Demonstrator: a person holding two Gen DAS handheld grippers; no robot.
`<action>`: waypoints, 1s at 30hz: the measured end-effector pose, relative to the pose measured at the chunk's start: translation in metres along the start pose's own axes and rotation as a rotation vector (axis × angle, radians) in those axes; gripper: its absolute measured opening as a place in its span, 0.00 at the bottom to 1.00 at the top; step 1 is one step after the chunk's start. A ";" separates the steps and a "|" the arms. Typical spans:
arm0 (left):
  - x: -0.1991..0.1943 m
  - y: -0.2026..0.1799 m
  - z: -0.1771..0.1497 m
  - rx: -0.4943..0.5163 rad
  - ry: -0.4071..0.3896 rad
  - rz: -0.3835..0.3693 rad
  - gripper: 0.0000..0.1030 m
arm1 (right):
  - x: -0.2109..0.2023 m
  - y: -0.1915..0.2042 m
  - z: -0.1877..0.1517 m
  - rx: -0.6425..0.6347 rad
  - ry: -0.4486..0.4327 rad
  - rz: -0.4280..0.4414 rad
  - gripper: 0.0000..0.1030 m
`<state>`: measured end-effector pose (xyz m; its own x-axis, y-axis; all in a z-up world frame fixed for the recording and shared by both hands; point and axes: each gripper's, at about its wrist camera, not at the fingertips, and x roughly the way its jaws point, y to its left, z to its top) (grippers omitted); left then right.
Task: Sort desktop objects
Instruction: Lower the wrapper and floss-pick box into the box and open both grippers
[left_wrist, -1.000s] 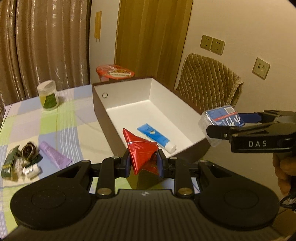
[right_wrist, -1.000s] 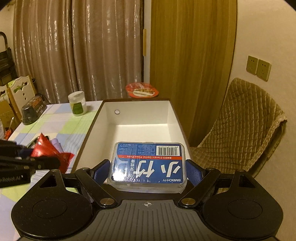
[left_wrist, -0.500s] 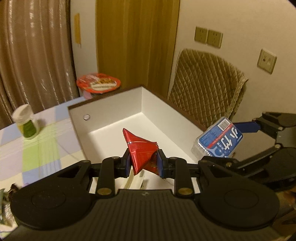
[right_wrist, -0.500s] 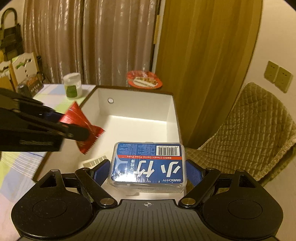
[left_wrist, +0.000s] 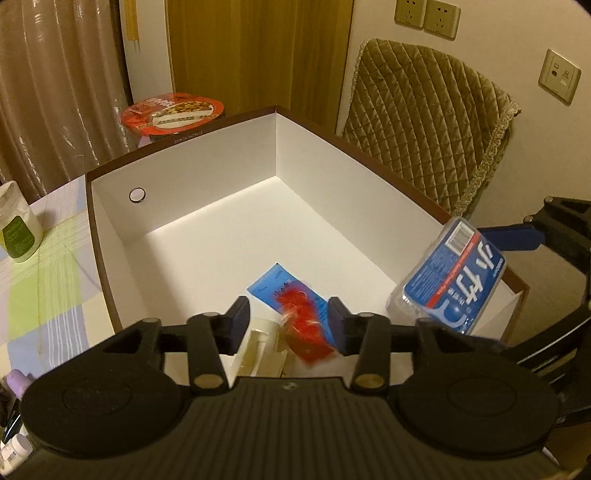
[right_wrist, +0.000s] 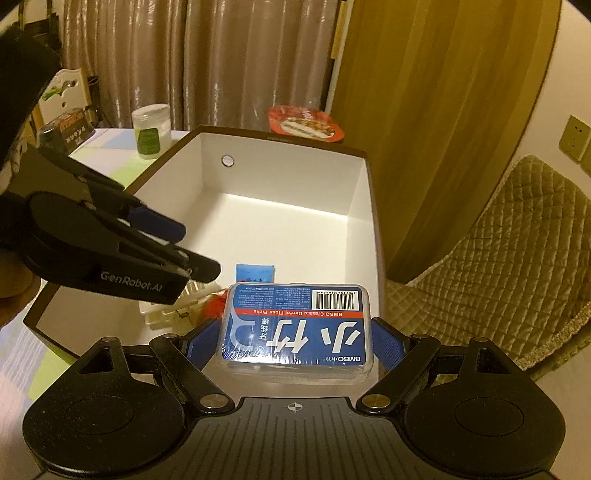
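Red packet loose between left tool

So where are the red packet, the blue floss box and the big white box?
red packet (left_wrist: 308, 328): left wrist view, blurred middle.
blue floss box (right_wrist: 297, 328): right wrist view, label.
big white box (right_wrist: 288, 173): right wrist view, far inner wall.

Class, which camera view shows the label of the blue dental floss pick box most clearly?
The right wrist view: the dental floss pick box faces the camera squarely between the right hand-held gripper fingers, print and barcode legible. The left wrist view shows it tilted at the frame's right side, partly cut off.
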<state>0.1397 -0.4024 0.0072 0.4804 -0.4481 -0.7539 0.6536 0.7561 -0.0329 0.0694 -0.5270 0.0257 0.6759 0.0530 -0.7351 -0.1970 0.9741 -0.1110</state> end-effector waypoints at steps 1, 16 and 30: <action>-0.002 0.001 0.000 -0.001 -0.007 0.006 0.40 | 0.001 0.001 0.002 -0.008 -0.001 0.003 0.83; -0.040 0.027 0.003 -0.063 -0.077 0.067 0.40 | 0.038 0.016 0.014 -0.090 0.065 0.055 0.83; -0.053 0.033 -0.006 -0.093 -0.088 0.073 0.42 | 0.059 0.013 0.015 -0.057 0.121 0.047 0.83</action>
<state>0.1319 -0.3507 0.0421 0.5770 -0.4272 -0.6961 0.5597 0.8276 -0.0440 0.1174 -0.5084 -0.0097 0.5751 0.0680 -0.8153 -0.2685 0.9570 -0.1096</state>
